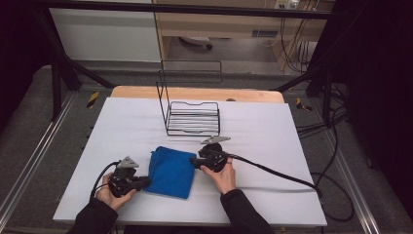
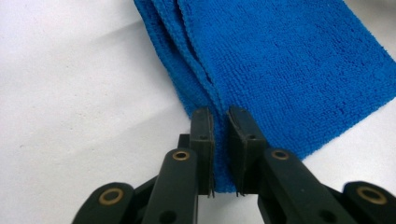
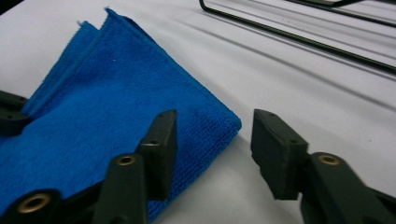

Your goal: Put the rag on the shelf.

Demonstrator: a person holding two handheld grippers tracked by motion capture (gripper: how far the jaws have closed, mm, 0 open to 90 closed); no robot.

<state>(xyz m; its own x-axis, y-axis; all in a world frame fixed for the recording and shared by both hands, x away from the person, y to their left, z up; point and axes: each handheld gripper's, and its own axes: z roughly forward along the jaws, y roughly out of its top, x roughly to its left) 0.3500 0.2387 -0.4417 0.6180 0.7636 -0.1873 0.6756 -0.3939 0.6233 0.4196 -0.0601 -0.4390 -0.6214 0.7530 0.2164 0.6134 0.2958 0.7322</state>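
The left gripper [image 2: 219,116] pinches the folded blue microfiber cloth [image 1: 171,170] near the desk's [image 1: 272,141] front edge to hold it, while the right gripper [image 3: 212,135] gapes half-open around its corner, holding nothing.

Dim surroundings, soft grainy close-ups

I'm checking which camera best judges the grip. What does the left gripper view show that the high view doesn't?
Left gripper view: the left gripper with its jaws pinched on the layered edge of the blue towel. High view: the wire rack, the right gripper at the towel's far corner, both hands and the cables. Both: the towel on the white table.
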